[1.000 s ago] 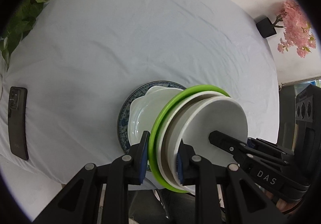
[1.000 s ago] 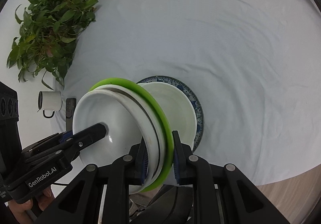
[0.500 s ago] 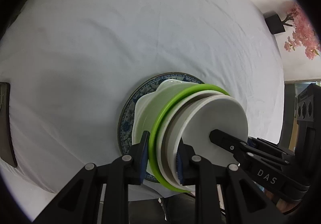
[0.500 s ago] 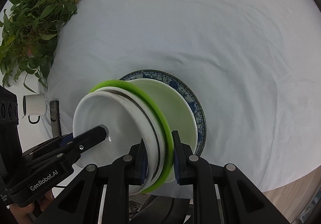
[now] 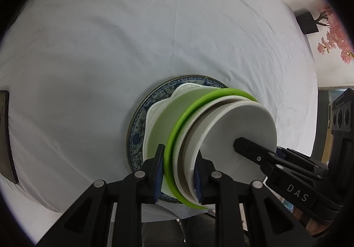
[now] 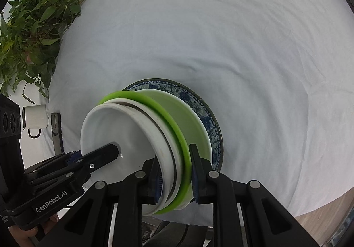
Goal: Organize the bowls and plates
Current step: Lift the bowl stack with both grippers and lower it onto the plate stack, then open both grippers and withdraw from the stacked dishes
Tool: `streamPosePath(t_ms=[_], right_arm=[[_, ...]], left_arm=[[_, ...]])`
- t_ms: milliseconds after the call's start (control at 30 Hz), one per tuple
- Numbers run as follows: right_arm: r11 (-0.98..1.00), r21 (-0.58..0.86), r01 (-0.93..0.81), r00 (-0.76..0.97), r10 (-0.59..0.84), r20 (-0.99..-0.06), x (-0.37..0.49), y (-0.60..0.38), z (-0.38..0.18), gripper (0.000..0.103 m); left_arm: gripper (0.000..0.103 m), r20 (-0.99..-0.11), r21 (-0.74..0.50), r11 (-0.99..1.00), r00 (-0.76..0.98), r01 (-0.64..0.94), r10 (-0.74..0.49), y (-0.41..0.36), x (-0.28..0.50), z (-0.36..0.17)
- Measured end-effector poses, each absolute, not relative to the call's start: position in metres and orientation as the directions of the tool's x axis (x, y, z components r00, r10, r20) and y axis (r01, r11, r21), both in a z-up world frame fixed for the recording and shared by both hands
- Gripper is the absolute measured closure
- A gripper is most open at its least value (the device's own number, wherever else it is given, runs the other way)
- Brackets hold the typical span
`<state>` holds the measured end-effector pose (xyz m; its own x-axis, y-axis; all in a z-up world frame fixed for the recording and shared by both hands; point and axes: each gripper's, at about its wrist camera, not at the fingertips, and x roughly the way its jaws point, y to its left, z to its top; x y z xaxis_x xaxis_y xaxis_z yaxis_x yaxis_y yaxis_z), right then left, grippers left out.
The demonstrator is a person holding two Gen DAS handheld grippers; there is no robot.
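A stack of dishes hangs tilted over the table: a green plate (image 5: 212,94) under a white plate and a white bowl (image 5: 243,127). My left gripper (image 5: 178,174) is shut on the stack's near rim. My right gripper (image 6: 177,176) is shut on the opposite rim, with the green plate (image 6: 132,94) and the white bowl (image 6: 124,129) between its pads. Directly below lies a blue patterned plate (image 5: 137,127) with a white scalloped dish (image 5: 154,114) on it. The stack hovers very close to that dish; whether they touch is hidden.
A white cloth covers the round table (image 6: 243,36). A dark phone (image 5: 5,136) lies at its left edge. A black pot (image 5: 307,21) with pink flowers stands far right. A green plant (image 6: 33,25) and a white mug (image 6: 35,116) sit beyond the edge.
Both grippers have come down with the stack, which now sits much closer over the blue plate and white dish. The grips are unchanged.
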<state>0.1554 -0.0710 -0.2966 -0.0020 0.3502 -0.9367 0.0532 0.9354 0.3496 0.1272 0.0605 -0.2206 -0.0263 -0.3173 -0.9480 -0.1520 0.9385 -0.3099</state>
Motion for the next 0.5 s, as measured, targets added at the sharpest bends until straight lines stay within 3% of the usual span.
streamPosePath(t_ms=[433,500], right_arm=[[0.938,0.342,0.059,-0.015,0.343,-0.939,0.153,-0.070,-0.295,0.081],[0.932,0.358,0.054,-0.011,0.359,-0.933,0.151,-0.071,-0.292,0.069]], left_arm=[[0.077,-0.953,-0.304,0.940,0.047,-0.155,-0.301,0.071,0.130,-0.205],[0.071,-0.951,-0.307,0.939,0.078,-0.157,-0.298,0.075,0.128,-0.196]])
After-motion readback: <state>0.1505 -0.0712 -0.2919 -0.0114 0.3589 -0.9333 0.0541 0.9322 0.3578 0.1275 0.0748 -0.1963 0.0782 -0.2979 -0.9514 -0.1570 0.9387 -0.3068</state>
